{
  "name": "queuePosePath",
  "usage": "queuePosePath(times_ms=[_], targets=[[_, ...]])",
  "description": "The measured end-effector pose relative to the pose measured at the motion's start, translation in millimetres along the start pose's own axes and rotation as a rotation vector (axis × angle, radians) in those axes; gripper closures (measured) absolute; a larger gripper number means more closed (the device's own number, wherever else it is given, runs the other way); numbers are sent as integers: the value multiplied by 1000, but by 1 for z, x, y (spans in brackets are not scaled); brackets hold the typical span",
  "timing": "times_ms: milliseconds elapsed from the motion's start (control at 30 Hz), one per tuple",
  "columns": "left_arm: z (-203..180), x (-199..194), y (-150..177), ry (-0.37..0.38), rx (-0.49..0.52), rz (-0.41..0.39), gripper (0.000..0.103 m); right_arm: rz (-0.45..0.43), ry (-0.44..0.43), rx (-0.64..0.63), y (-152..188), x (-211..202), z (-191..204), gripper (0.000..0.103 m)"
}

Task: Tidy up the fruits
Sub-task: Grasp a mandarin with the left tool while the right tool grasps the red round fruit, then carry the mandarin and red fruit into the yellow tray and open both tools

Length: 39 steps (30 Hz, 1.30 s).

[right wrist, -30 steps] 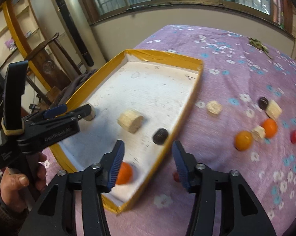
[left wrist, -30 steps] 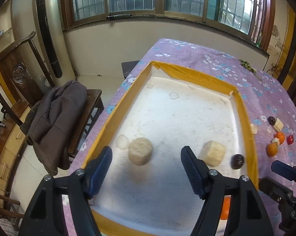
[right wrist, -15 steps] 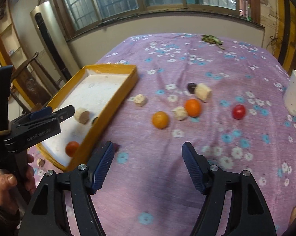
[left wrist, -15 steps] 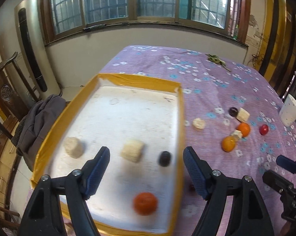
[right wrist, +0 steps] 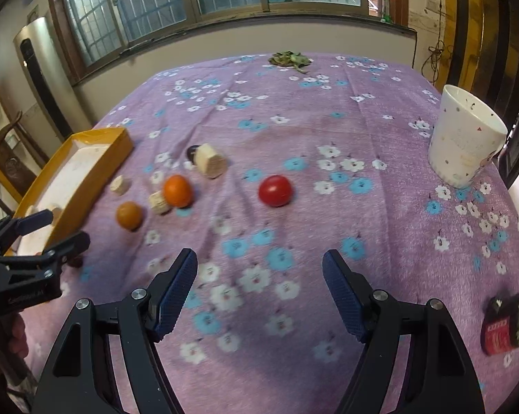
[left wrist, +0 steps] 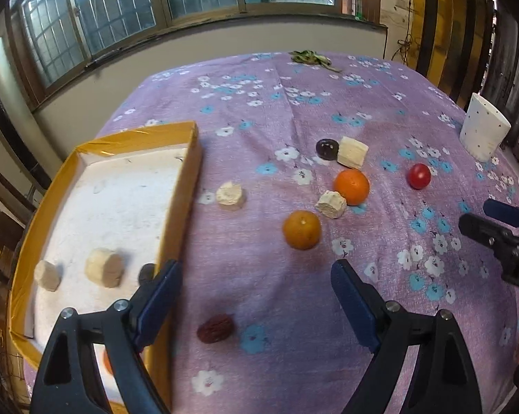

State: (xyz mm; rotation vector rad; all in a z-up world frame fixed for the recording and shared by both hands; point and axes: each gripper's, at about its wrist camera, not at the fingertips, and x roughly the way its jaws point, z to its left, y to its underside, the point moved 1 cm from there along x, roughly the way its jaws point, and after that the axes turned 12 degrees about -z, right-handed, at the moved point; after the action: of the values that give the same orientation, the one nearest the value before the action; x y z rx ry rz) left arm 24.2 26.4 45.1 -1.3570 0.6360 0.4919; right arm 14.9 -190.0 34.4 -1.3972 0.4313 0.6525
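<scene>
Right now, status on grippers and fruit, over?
Left gripper opening, empty; right gripper open, empty. Red date lies ahead of left gripper, outside yellow tray. Nothing in the way.

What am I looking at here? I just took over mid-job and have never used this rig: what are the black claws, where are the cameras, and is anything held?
No robot arm here: a person carries a hand-held two-finger gripper in each hand, and each gripper has a fisheye camera looking along its blue-padded fingers. One picture shows the left gripper, whose jaws are opening with nothing between them; the other shows the right gripper, open and empty. Each also appears at the edge of the other's view. The purple flowered cloth carries a yellow-rimmed tray with a few pale chunks and other pieces. Still outside it are two oranges, a red tomato, more pale chunks, a dark round fruit and a wrinkled red date. A white mug stands far right.
</scene>
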Motion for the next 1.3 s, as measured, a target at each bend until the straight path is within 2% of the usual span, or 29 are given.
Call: queuePosePath(times_ms=[133,267,400,533,600,667,700,733,800,967,1067,1300], targets=[[-2,14,-2,20,-20,45,14,10,-29,2,-11,26,-6,29],[-10,26,-3,27,-14,69,14,34,-31,-44,-18,55,-5,39],[-14,41,-4,51,-36,97,14,66,-44,-58,-22,77,-7,54],[-15,50,-8,65,-40,104,14,69,-62,-77,-22,83,-5,68],[-16,55,-9,78,-46,105,14,67,-50,-92,-23,84,-3,72],[-15,60,-7,103,-62,111,28,62,-48,-89,-22,83,-3,72],[-15,64,-6,113,-73,125,40,59,-45,-83,-22,83,-4,72],[-14,62,-7,99,-66,98,50,56,-42,-78,-21,81,-5,72],[-13,61,-7,117,-75,80,69,52,-37,-69,-21,80,-6,72],[-6,57,-4,143,-101,79,69,28,-26,-50,-20,62,-6,72],[-7,44,0,159,-89,60,69,5,-22,-50,-17,44,-1,72],[4,14,7,222,-141,28,69,-26,-17,-66,3,0,22,72]])
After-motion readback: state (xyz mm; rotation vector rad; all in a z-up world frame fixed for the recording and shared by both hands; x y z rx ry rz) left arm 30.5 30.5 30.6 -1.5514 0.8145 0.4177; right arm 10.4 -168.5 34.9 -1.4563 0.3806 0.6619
